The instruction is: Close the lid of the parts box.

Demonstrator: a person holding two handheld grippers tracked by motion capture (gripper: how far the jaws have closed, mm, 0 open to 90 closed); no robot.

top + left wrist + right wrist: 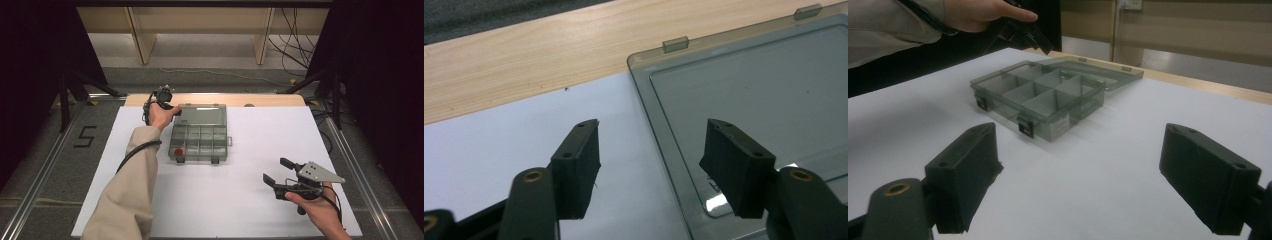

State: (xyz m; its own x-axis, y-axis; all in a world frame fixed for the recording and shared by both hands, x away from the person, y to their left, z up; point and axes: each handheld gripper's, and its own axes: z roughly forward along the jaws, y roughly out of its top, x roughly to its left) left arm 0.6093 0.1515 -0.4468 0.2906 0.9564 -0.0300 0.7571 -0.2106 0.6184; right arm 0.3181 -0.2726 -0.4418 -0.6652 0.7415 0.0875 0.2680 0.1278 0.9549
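A smoky grey see-through compartment box (pixel 199 140) lies on the white sheet with its lid (pixel 201 114) folded flat toward the far side. A small red item (pixel 178 151) rests in its near-left compartment. My left gripper (pixel 175 111) is at the lid's far-left corner. In the left gripper view my left gripper (pixel 651 160) is open, its jaws either side of the edge of the lid (pixel 764 90) with nothing held. My right gripper (pixel 275 170) hovers open over the sheet at the near right. In its own view my right gripper (pixel 1078 175) faces the box (pixel 1048 95).
The white sheet (pixel 240 200) covers most of a wooden table (pixel 215 99), whose bare edge shows along the far side. Black curtains and stand legs flank the table. Cables (pixel 295 45) trail on the floor beyond it, near wooden shelving.
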